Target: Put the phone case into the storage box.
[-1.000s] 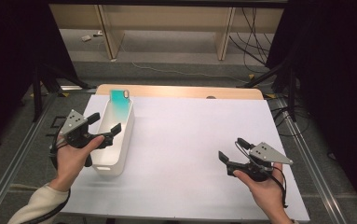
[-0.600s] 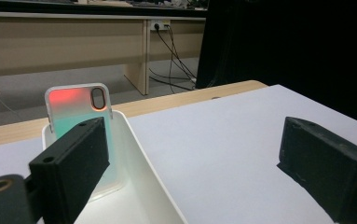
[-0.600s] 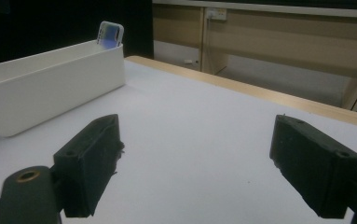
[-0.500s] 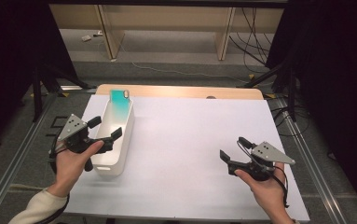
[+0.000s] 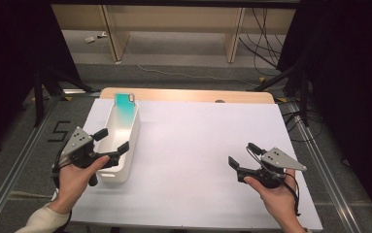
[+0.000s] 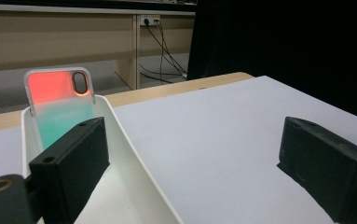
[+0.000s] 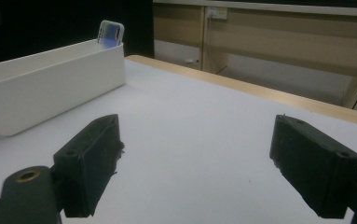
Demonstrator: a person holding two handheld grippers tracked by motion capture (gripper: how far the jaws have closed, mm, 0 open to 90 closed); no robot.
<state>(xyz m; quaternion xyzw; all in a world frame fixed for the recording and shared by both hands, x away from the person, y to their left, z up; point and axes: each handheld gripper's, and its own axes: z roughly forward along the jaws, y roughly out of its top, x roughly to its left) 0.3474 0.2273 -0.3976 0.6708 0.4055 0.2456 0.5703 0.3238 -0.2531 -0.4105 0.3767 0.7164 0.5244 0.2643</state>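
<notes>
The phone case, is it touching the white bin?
Touching. In the left gripper view the phone case stands inside the white bin, leaning against its far end wall with its top above the rim.

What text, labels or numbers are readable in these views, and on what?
"5": dark mark on the floor left of the table, high view.
Phone case in the white bin: no print visible.
Left gripper and right gripper: no legible label.
Wall socket behind the table: too small to read.
</notes>
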